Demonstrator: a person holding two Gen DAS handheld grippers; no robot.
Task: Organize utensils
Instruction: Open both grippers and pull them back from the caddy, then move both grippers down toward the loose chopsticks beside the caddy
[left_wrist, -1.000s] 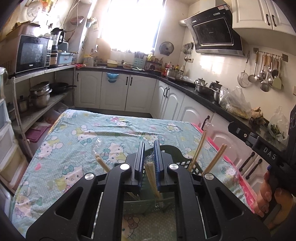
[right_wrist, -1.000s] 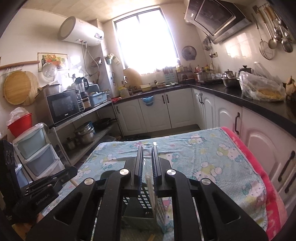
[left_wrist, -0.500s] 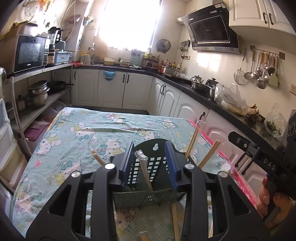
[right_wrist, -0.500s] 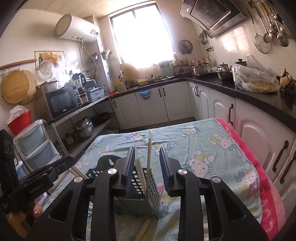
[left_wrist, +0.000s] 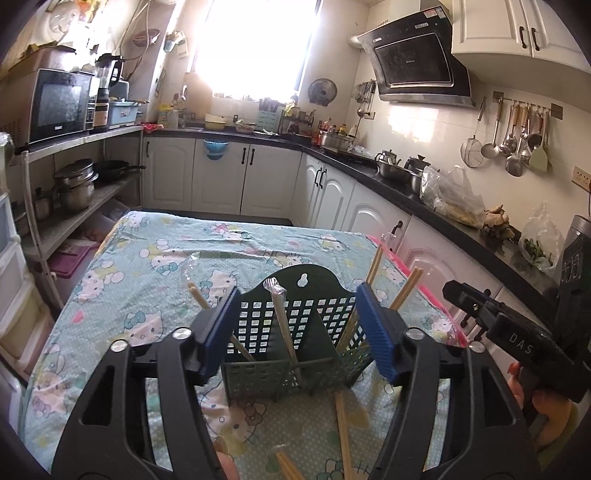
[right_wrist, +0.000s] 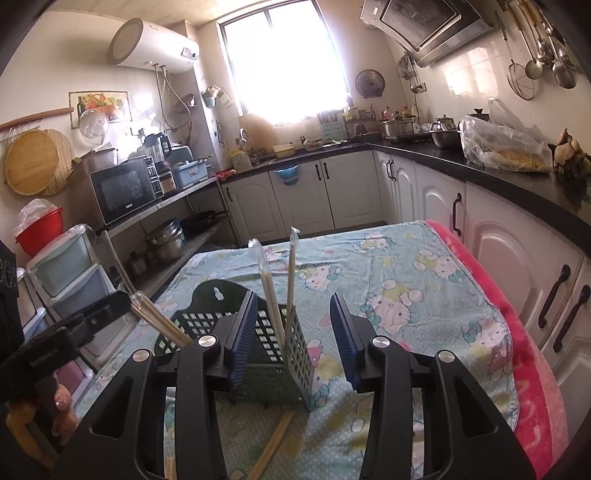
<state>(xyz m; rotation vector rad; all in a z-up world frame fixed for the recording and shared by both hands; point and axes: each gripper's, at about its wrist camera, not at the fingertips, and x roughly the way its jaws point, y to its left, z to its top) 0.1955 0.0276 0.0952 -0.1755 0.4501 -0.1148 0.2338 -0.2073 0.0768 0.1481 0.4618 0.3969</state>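
Observation:
A dark green slotted utensil basket (left_wrist: 295, 332) stands on the table and also shows in the right wrist view (right_wrist: 273, 350). Wrapped chopsticks (left_wrist: 282, 325) stand in its middle part, with more chopsticks (left_wrist: 373, 273) leaning at its right and one pair (left_wrist: 197, 295) at its left. In the right wrist view two wrapped pairs (right_wrist: 275, 280) stand upright in it. My left gripper (left_wrist: 297, 325) is open and empty, jaws either side of the basket. My right gripper (right_wrist: 293, 332) is open and empty, just above the basket's right wall. Loose chopsticks (left_wrist: 341, 428) lie on the cloth in front.
The table has a Hello Kitty cloth (left_wrist: 147, 266) with a pink edge (right_wrist: 524, 350) at the right. White cabinets and a black counter (left_wrist: 406, 192) run along the right. A shelf with microwave and pots (left_wrist: 66, 147) stands at the left.
Both grippers have opened wide and let go of the wrapped chopsticks, which now stand in the basket. Both grippers have drawn back a little.

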